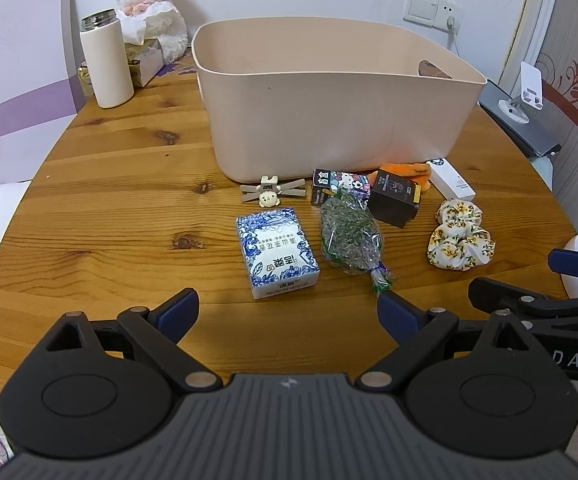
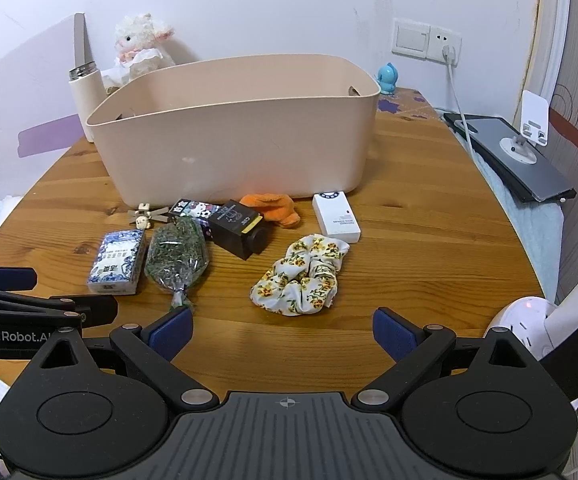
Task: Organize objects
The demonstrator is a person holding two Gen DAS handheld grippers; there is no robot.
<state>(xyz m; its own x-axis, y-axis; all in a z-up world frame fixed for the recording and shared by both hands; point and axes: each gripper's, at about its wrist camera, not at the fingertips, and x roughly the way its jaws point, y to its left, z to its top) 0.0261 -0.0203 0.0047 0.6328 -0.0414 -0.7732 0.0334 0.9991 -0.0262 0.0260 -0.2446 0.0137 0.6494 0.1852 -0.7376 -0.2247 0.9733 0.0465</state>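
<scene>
step: start of sorting, judged; nothing gripped, all loose items lie outside the bin [image 1: 329, 92] on the wooden table [image 1: 109, 184]
bin: beige plastic tub, upright, what shows of its inside looks empty; landmark for the rest
left gripper [image 1: 288, 310]: fingers spread wide, holding nothing, hovers over the table on the near side of the bin, lined up with the tissue pack
right gripper [image 2: 283, 330]: also spread wide, empty, hovers near side of the bin, the scrunchies just ahead of it
tissue pack [image 1: 276, 252]: blue-white, flat, in front of the bin, left end of the cluster
herb bag [image 1: 351, 236]: clear bag of dried green stuff, just right of the tissue pack, front of the bin
clip toy [image 1: 269, 192]: small cream figure on grey strips, close to the bin's front wall
cartoon box [image 1: 339, 184]: near the bin's front wall, top of the herb bag overlaps it
black box [image 1: 395, 198]: tilted, right of the cartoon box
orange cloth [image 2: 273, 206]: partly behind the black box, near the bin wall
white box [image 2: 336, 218]: front of the bin's right corner
scrunchies [image 2: 301, 276]: floral, soft, farthest out from the bin on the right
next, guess: left closes on the tissue pack across its short sides, lifts over the rim, drops in; right takes the scrunchies
risk: herb bag lies close to the tissue pack, could get nudged
</scene>
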